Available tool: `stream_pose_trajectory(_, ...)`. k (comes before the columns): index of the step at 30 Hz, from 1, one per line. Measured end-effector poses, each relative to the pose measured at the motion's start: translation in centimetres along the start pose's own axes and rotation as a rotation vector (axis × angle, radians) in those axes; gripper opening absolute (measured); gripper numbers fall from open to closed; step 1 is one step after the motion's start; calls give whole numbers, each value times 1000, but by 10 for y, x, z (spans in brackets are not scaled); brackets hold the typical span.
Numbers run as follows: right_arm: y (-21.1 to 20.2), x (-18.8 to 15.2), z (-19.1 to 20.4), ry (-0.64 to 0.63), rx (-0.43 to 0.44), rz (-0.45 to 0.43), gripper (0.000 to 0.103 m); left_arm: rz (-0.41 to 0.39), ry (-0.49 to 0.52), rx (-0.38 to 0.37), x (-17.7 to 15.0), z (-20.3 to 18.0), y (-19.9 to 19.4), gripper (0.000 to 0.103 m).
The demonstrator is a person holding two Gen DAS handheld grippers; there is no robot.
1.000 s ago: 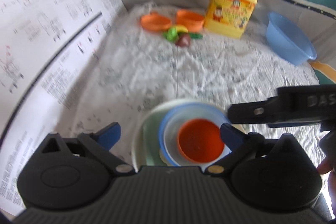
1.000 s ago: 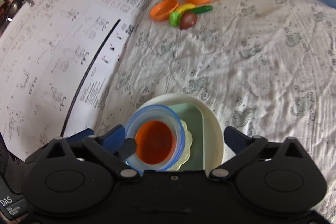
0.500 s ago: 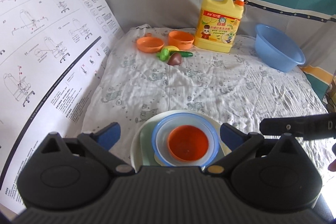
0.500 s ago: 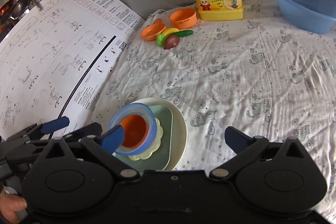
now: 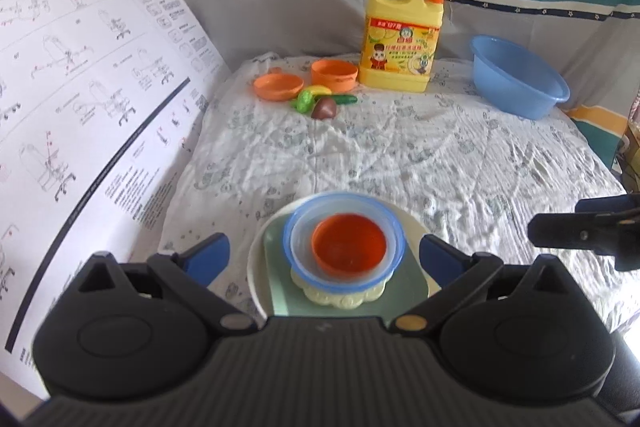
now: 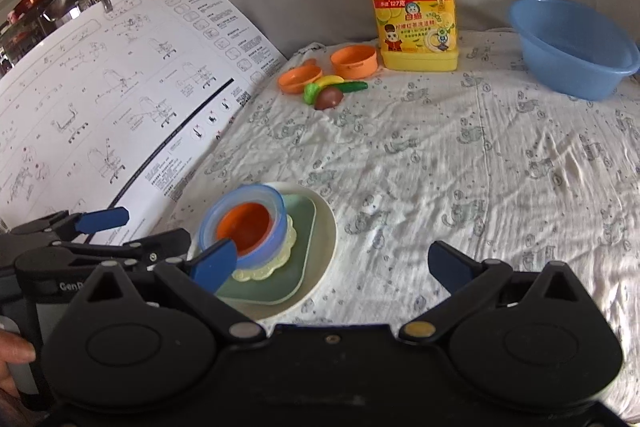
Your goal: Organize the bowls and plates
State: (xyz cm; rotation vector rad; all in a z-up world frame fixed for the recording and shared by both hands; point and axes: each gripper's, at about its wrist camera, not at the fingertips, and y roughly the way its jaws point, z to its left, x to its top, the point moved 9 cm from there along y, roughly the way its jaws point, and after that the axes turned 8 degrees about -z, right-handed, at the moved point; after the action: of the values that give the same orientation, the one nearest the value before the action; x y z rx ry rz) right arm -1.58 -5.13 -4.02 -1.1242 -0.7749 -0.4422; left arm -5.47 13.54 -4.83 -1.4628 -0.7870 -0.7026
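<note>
table cloth: thin wrinkled cotton-like fabric, matt, small grey print
instruction sheet left of the cloth: smooth white paper, slight sheen, black print
stack on the cloth's near edge: cream round plate smooth, glazed-looking; green square plate matt plastic; pale yellow scalloped dish translucent plastic; blue-rimmed bowl frosted translucent plastic; orange bowl glossy plastic
far edge of the cloth: detergent jug glossy yellow plastic with a shiny printed label; blue basin smooth, semi-gloss plastic; orange toy pots matt plastic
left gripper and right gripper: matt black plastic, ribbed top, blue pads smooth
</note>
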Motion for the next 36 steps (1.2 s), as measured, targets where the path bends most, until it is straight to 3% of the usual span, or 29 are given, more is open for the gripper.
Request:
stream_pose_trajectory(13, 1, -35, 14, -161, -51, 53, 103, 3, -14, 29, -29, 13, -4, 103)
stream_pose_trajectory(36, 21, -46, -1, -97, -105, 127, 103, 70, -16, 32, -50, 19, 21, 103)
